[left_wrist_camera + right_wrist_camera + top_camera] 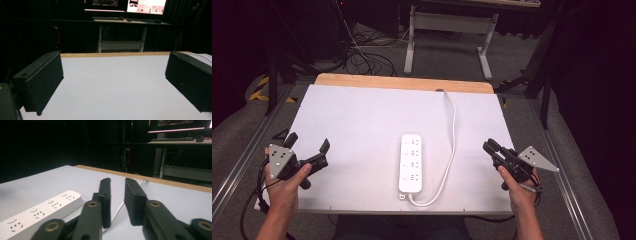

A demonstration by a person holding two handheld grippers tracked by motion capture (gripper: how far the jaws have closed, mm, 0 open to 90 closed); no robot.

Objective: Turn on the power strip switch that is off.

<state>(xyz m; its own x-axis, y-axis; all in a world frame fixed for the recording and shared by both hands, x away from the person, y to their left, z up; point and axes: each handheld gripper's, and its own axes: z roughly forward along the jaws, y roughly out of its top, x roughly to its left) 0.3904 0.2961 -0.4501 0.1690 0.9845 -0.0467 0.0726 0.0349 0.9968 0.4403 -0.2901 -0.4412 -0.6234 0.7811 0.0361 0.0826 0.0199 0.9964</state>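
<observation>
1. High view. A white power strip lies flat near the middle of the white table, long axis running away from the person, well apart from both grippers. Its white cable leaves the near end, loops right and runs to the far edge of the table. The left gripper sits at the near left with jaws spread wide, holding nothing. The right gripper sits at the near right, jaws drawn nearly together, also empty.

2. Left gripper view. Both black jaws stand far apart over bare table. Monitors glow on a desk behind; their text is too small to read.

3. Right gripper view. The jaws show a narrow gap with nothing between them. The power strip lies just to their left, four socket groups each with a round button; no brand or lettering is legible.

4. Judgement on handling. The strip looks rigid, light, with a smooth plastic shell likely to slip. Gripping across the narrow width at mid-length seems soundest. The cable is limp and may drag or snag.
</observation>
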